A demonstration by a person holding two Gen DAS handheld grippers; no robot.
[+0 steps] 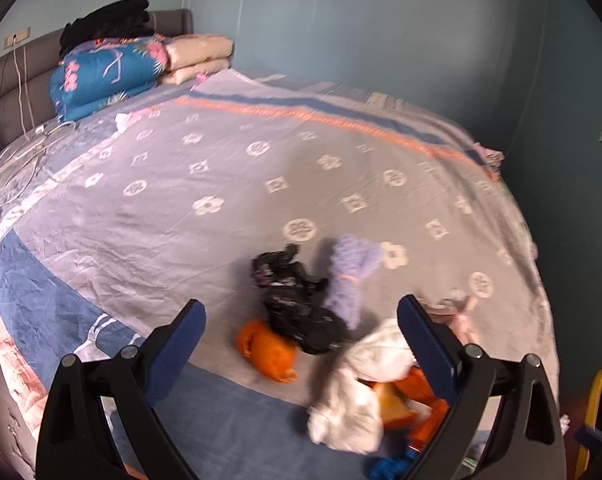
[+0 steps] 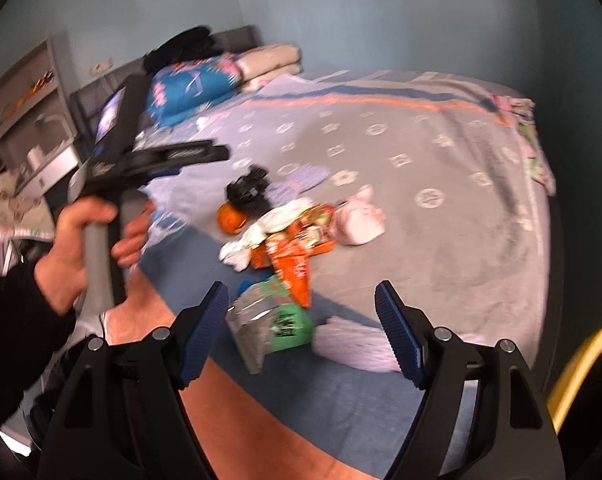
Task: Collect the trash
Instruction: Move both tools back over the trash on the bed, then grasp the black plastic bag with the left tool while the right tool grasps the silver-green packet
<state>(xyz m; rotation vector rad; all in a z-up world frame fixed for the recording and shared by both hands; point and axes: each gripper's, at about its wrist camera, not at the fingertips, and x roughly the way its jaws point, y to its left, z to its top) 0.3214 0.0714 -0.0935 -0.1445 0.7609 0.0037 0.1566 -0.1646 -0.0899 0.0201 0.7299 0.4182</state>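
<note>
A pile of trash lies on the grey patterned bed cover [image 1: 221, 168] near its foot: a black plastic bag [image 1: 297, 300], an orange round piece [image 1: 267, 350], a lilac bag [image 1: 353, 276], crumpled white paper [image 1: 357, 396] and orange wrappers [image 2: 293, 252]. A green and silver packet [image 2: 273, 324] and a pink-white bag [image 2: 359, 222] lie beside them. My left gripper [image 1: 301, 312] hovers open over the black bag and holds nothing. My right gripper [image 2: 301, 296] is open above the green packet, with its pads clear of it.
Folded quilts [image 1: 105, 72] with black clothing on top are stacked at the grey headboard [image 1: 5, 92]. A hand [image 2: 81, 248] holds the left tool's handle. A shelf unit [image 2: 25, 112] stands left of the bed. A yellow rim [image 2: 581, 364] shows at the lower right.
</note>
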